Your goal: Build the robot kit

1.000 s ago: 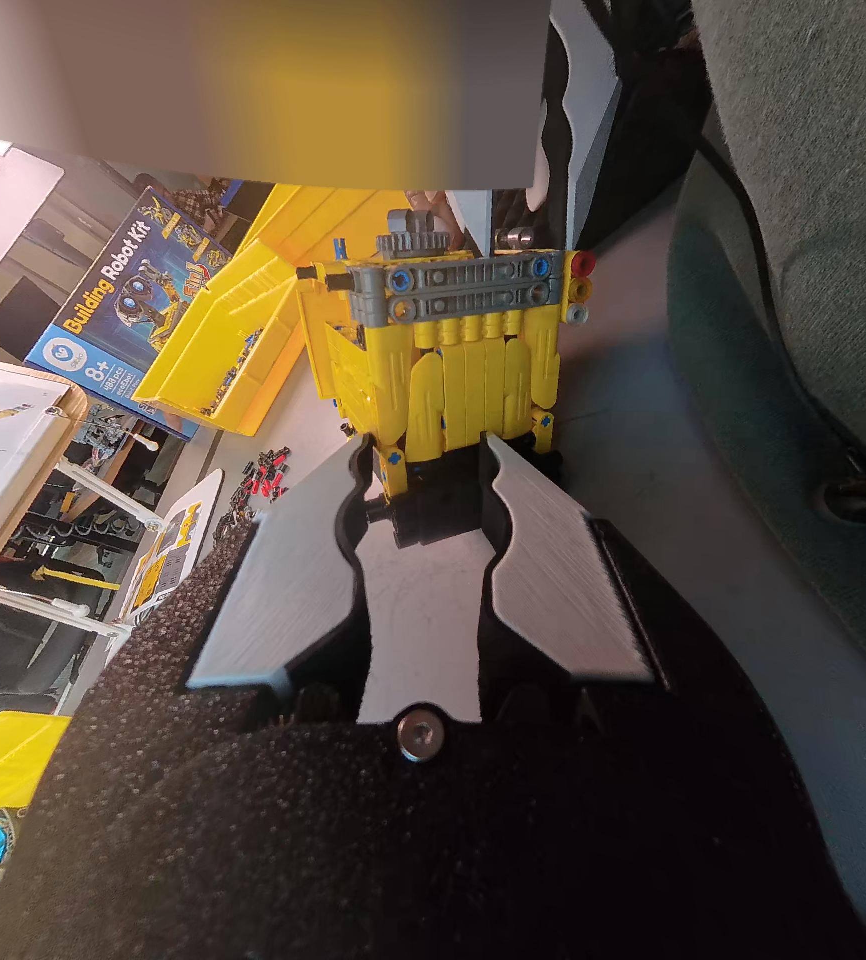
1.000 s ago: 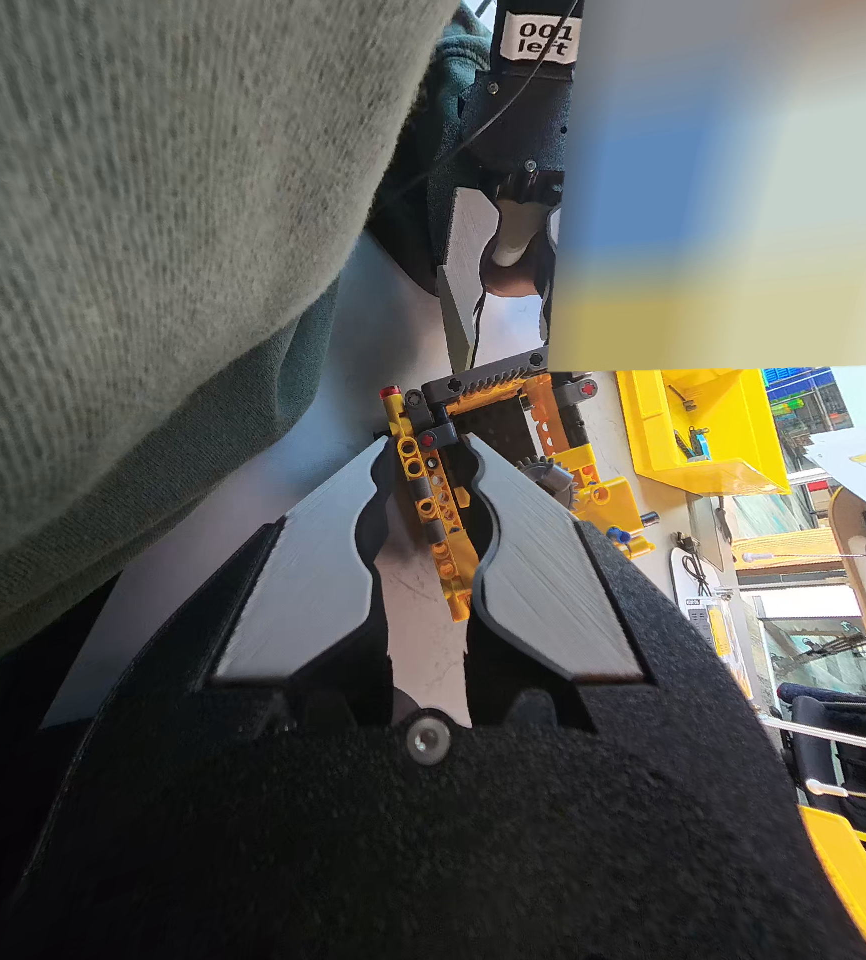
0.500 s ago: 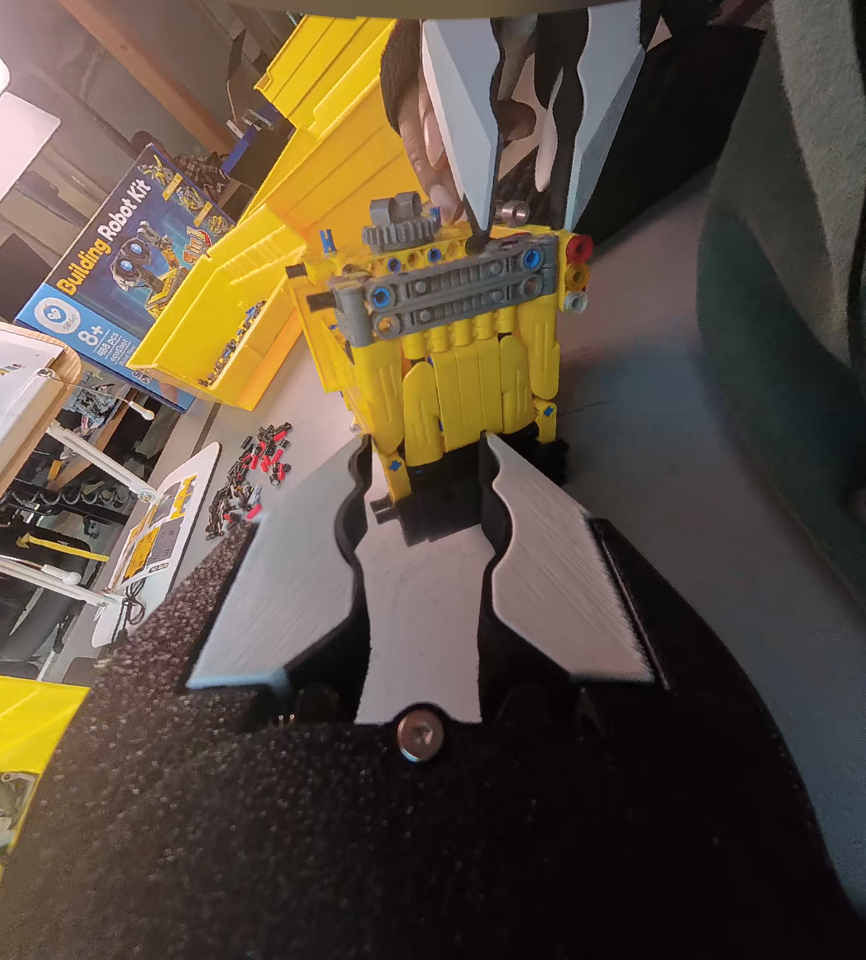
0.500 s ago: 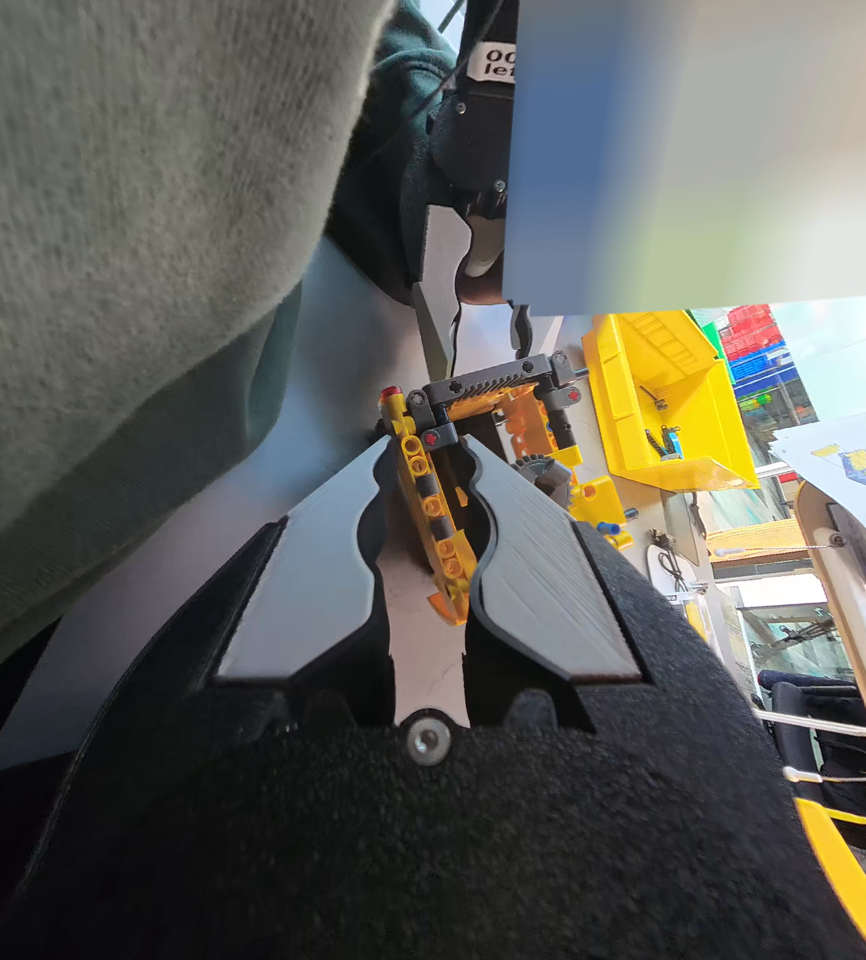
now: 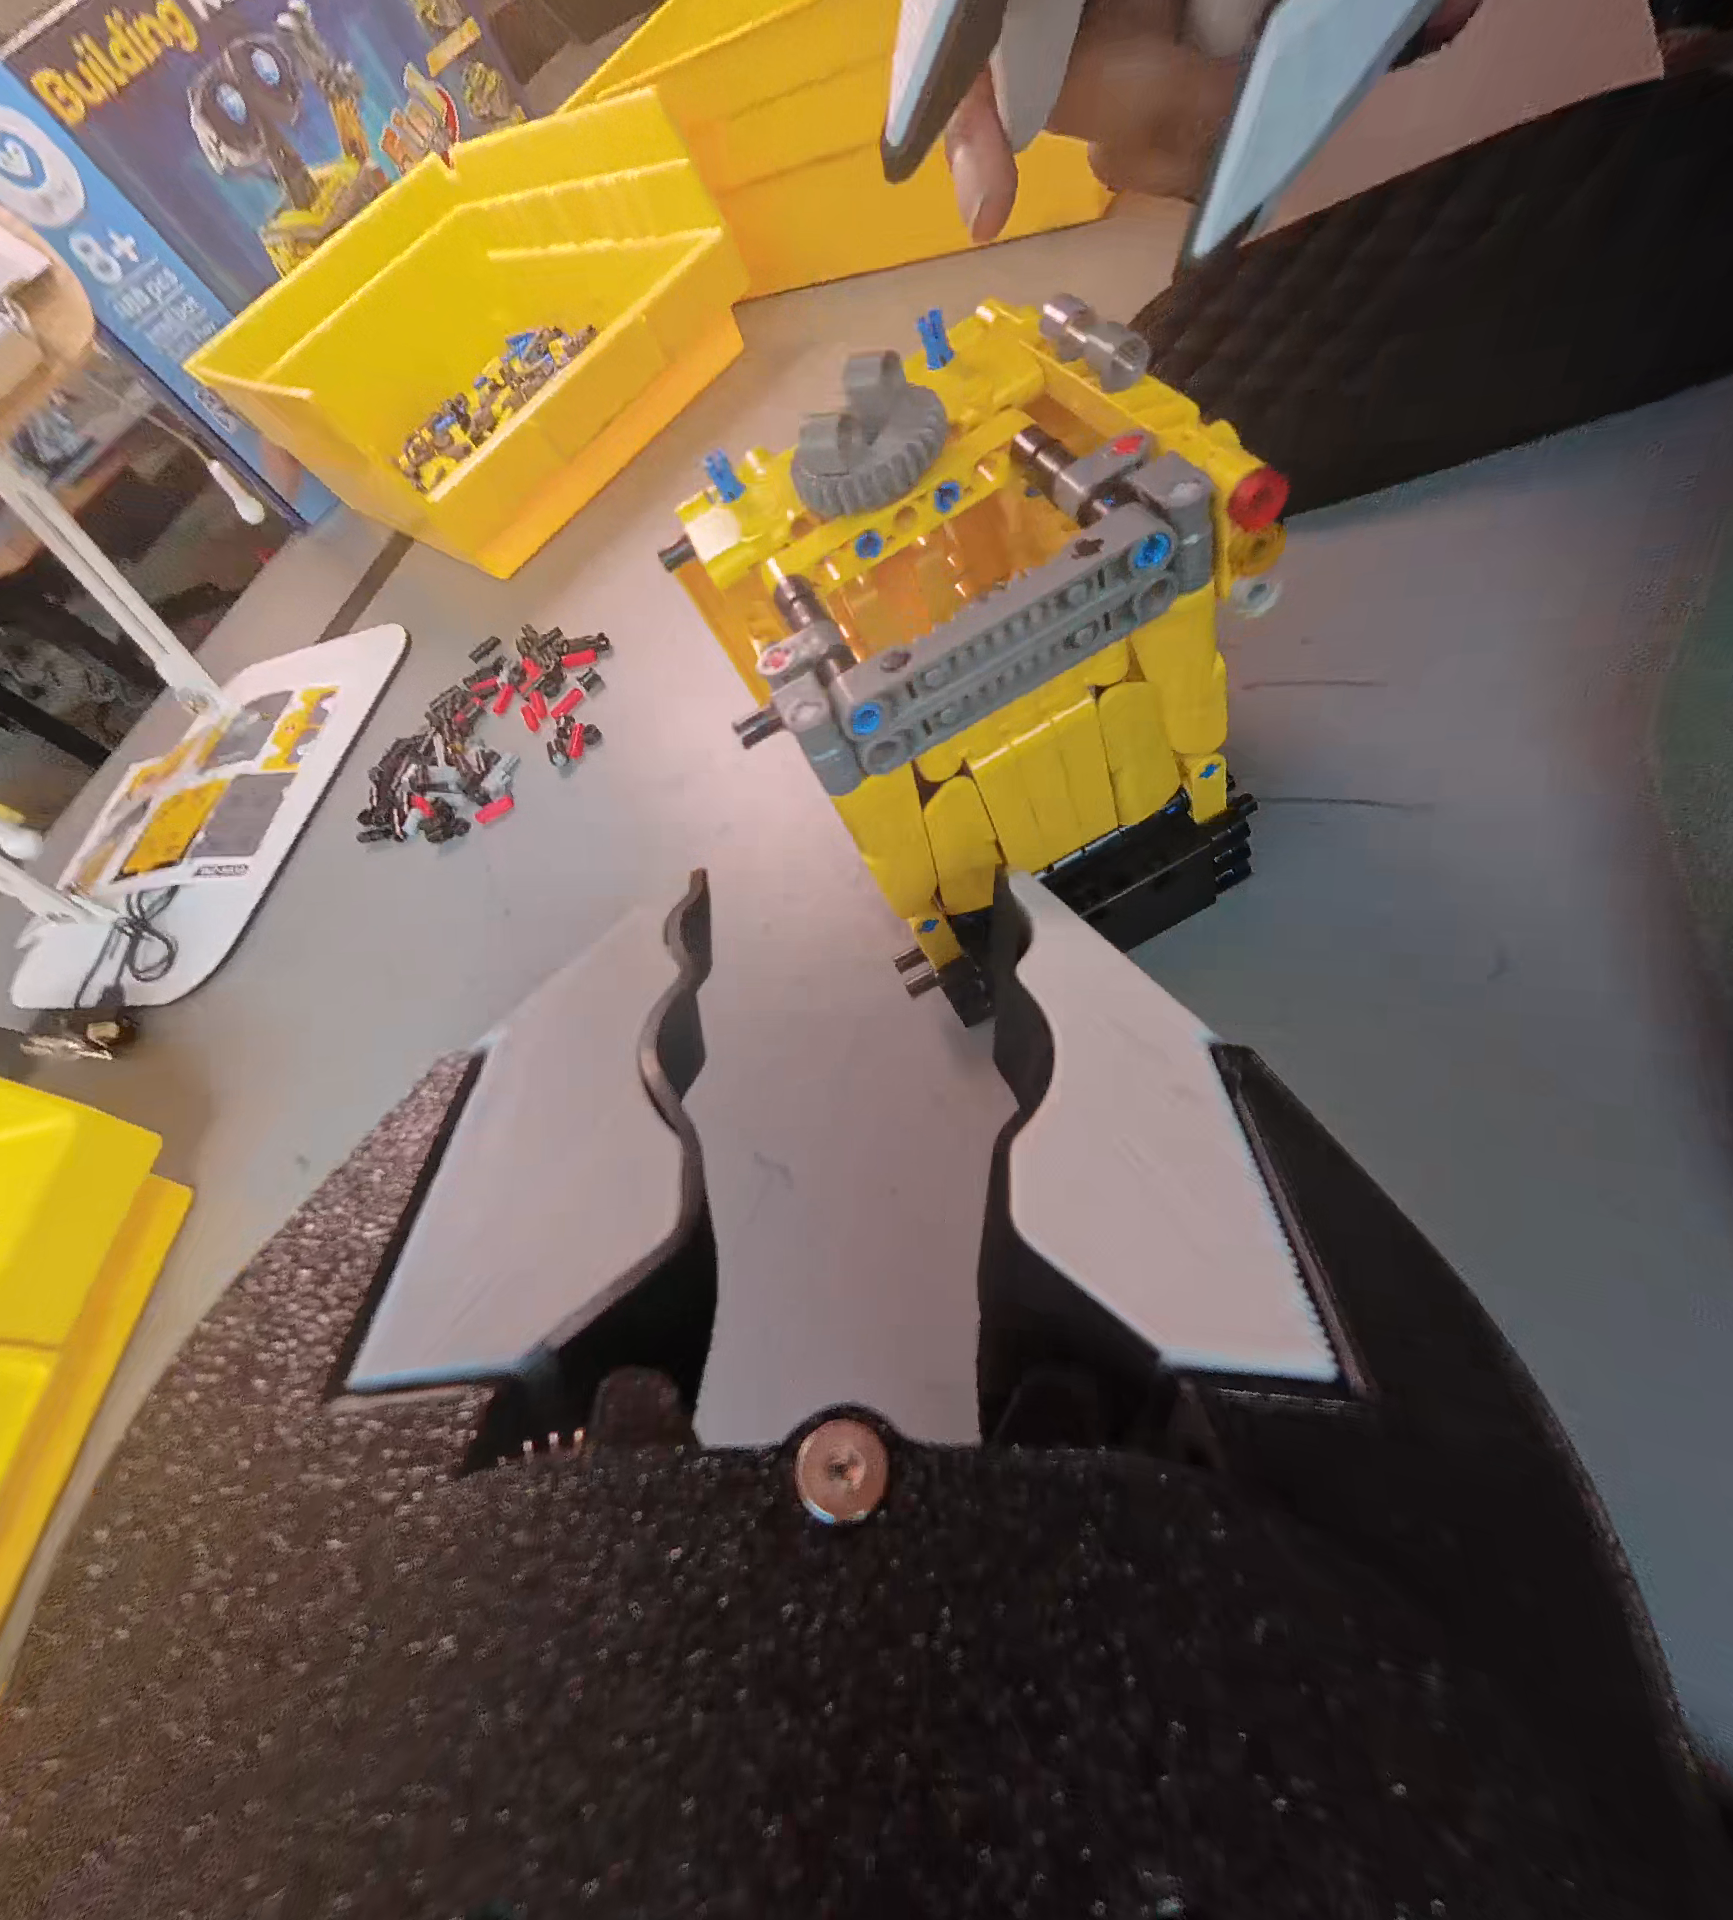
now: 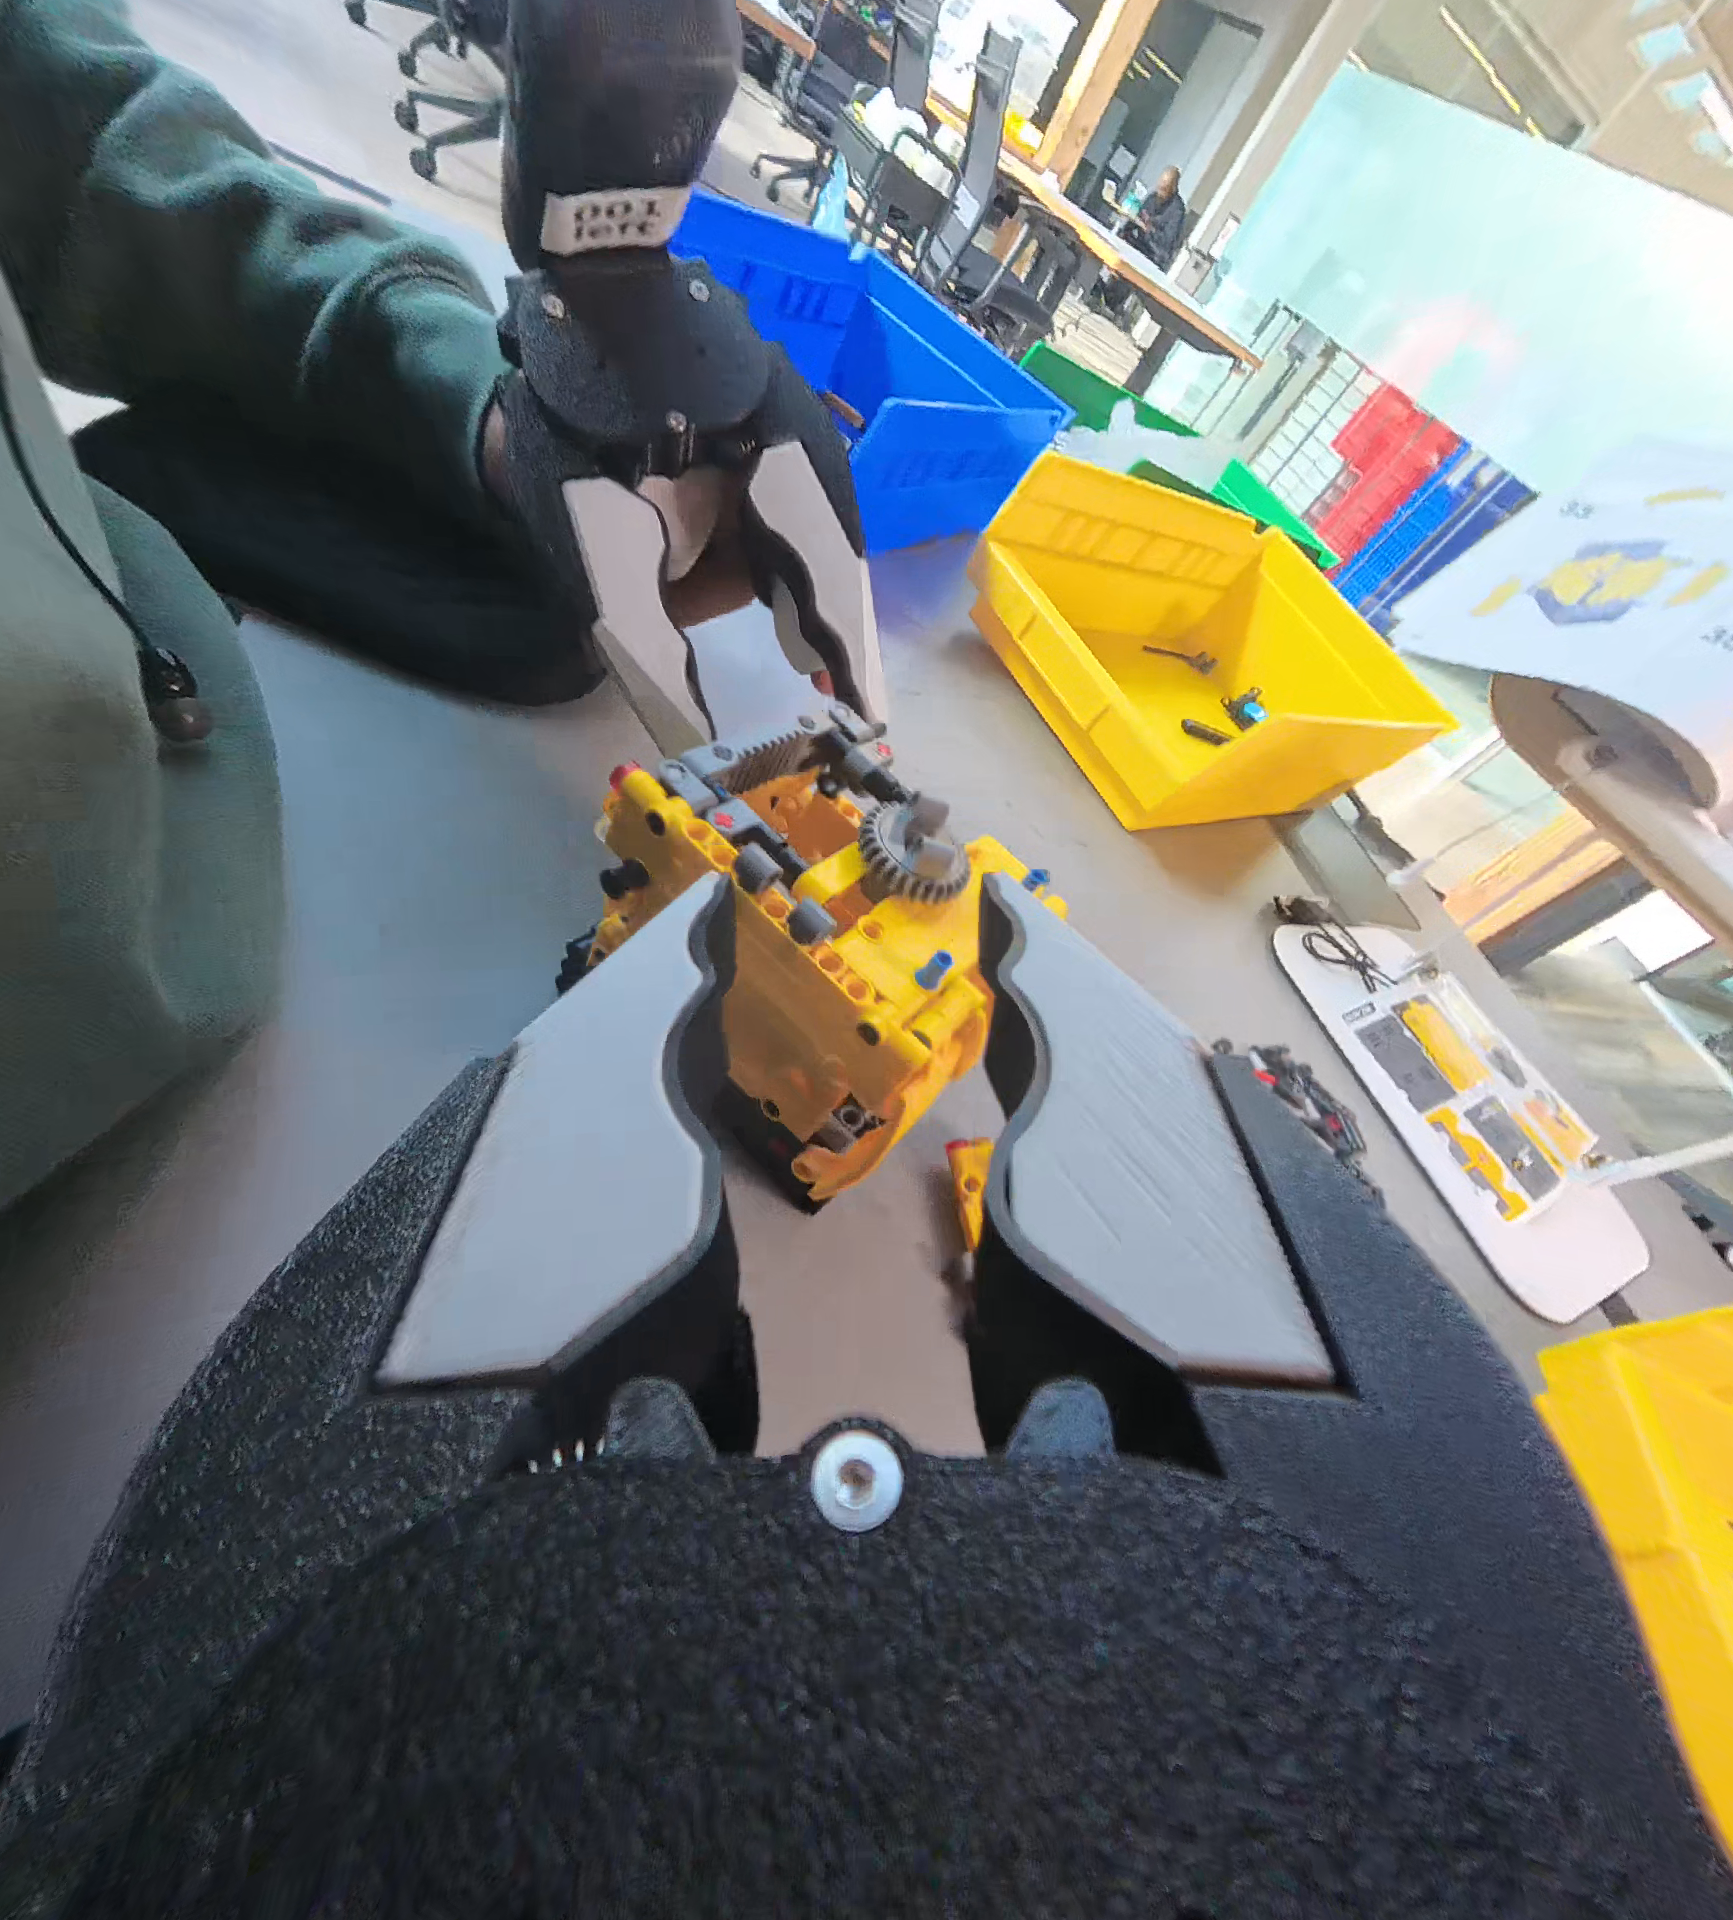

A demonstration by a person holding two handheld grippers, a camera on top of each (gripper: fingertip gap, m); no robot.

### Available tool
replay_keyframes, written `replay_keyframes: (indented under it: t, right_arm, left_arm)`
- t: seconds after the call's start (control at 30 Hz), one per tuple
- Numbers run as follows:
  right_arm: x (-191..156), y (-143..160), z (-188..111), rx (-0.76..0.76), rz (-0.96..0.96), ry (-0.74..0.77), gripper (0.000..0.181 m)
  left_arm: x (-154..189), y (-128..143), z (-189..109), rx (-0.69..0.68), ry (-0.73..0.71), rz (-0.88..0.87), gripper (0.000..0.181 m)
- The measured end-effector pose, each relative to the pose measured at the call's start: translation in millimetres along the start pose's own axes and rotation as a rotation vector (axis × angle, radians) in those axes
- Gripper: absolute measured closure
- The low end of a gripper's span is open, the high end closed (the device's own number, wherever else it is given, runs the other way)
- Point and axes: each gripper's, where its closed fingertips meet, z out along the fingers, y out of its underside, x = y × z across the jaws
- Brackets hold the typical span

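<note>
The left gripper [image 5: 851, 935] has its fingers spread, empty, just short of the yellow brick model [image 5: 997, 665] standing on the grey surface [image 5: 1464, 987]. The right gripper [image 6: 851, 935], fingers also spread, flanks the model; contact is unclear. A small yellow piece [image 6: 968, 1184] beside them is blurred.

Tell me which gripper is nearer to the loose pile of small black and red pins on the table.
Left. The left gripper hovers open just short of the pin pile, by the yellow brick model. The right gripper is open too, across the model from the pile.
</note>
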Motion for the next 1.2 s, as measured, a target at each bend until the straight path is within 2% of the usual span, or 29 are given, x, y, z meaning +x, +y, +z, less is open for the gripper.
replay_keyframes:
  t: [0.13, 0.2, 0.27, 0.3, 0.37, 0.47, 0.73, 0.97, 1.2]
  right_arm:
    - [9, 29, -8, -0.072, 0.067, -0.012, 0.119]
    - [11, 45, -6, -0.12, 0.085, -0.028, 0.117]
    - [8, 53, 0, -0.141, 0.115, -0.065, 0.121]
    - [7, 55, 5, -0.145, 0.125, -0.078, 0.124]
    - [10, 53, 12, -0.136, 0.153, -0.075, 0.133]
    - [21, 51, 17, -0.145, 0.239, -0.071, 0.14]
    - [45, 39, 22, -0.247, 0.629, -0.035, 0.148]
    - [48, 42, 23, -0.245, 0.591, -0.008, 0.149]
    - [57, 43, 38, -0.212, 0.433, 0.068, 0.148]
  left_arm:
    - [8, -14, -6, -0.009, 0.077, -0.222, 0.1]
    - [16, -23, 1, -0.019, 0.089, -0.343, 0.085]
    - [20, -28, 12, -0.034, 0.065, -0.406, 0.081]
    - [22, -27, 18, -0.056, 0.054, -0.409, 0.081]
    - [24, -30, 26, -0.068, 0.048, -0.37, 0.092]
    - [19, -34, 27, -0.049, 0.125, -0.457, 0.102]
    - [-8, -38, 20, 0.093, 0.535, -0.889, 0.106]
    - [-13, -35, 24, 0.093, 0.534, -0.825, 0.106]
    - [-38, -34, 15, 0.077, 0.36, -0.522, 0.107]
